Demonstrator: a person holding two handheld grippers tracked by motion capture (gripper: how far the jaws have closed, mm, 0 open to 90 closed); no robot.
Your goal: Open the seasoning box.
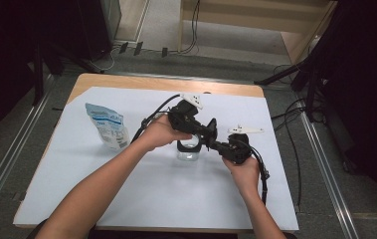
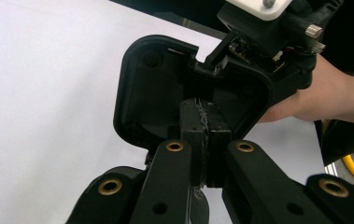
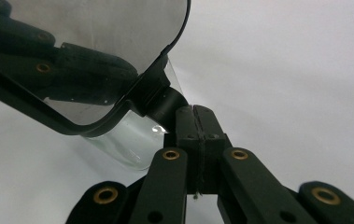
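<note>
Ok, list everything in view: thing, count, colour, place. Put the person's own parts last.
Sheet: one, white, covering the table.
Table: one, wooden, edge showing beyond the sheet.
Pouch: one, pale blue and white, on the sheet at left.
Clear container: one, transparent, mid-sheet under the grippers.
Black frame: one, black, over the clear container's top.
Left gripper: one, black, jaws shut.
Right gripper: one, black, jaws shut.
Forearms: two, entering from the bottom.

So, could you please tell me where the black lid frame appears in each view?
High view: the black lid frame is at the centre, on top of the clear container.
Left gripper view: at the centre, just beyond the jaws.
Right gripper view: at the upper left, above the jaws.
Shared landmark: the white sheet.
</note>
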